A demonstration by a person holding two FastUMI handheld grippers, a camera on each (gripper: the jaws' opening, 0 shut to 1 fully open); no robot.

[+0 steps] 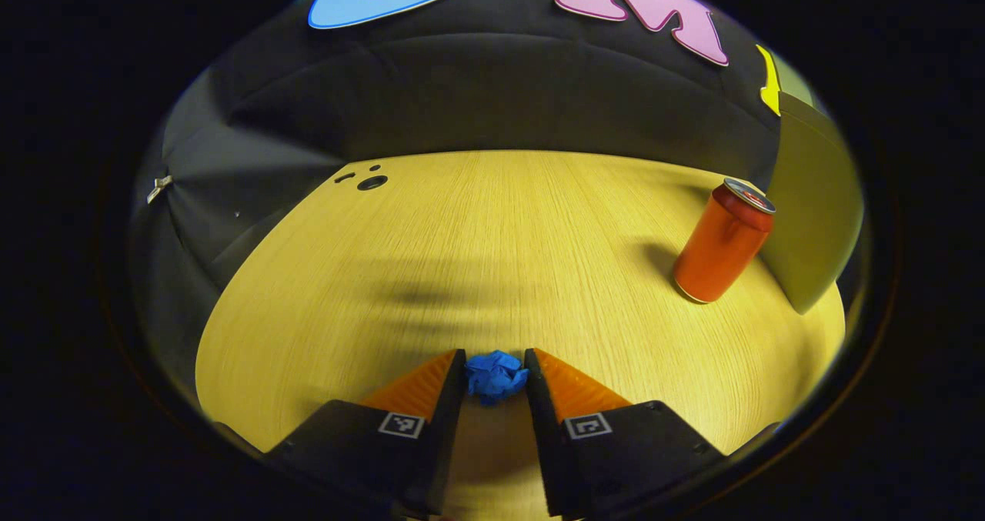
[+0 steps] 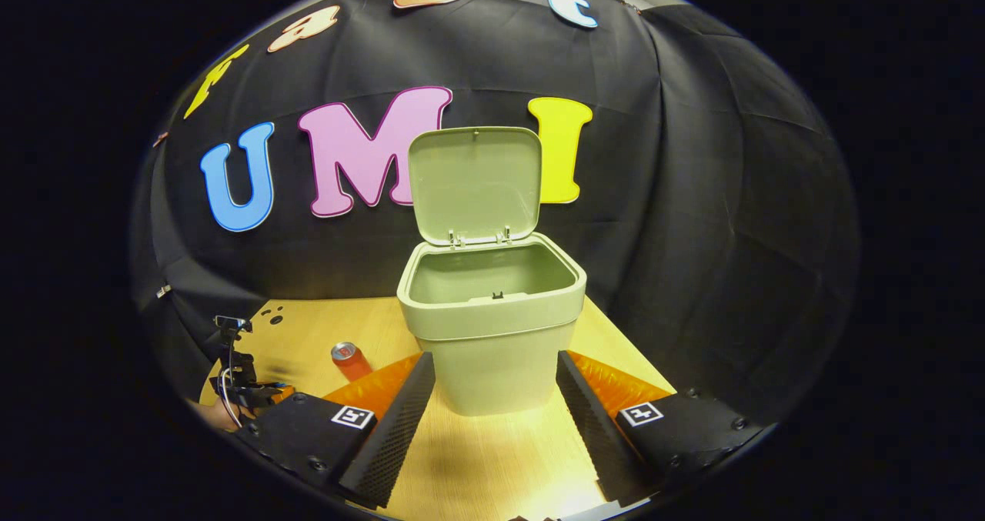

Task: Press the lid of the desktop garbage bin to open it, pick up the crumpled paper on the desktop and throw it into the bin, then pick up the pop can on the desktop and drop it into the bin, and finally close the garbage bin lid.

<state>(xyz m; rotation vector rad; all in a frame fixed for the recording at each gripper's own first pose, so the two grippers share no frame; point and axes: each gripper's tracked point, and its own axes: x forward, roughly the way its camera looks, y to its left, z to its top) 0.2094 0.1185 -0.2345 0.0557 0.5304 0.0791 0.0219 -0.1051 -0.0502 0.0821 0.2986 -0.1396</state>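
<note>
Sitting between left gripper fingertips, crumpled paper

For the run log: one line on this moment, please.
bin lid: open | left gripper: jaws shut on crumpled paper, at the table | pop can: upright beside bin | right gripper: open, facing bin
</note>
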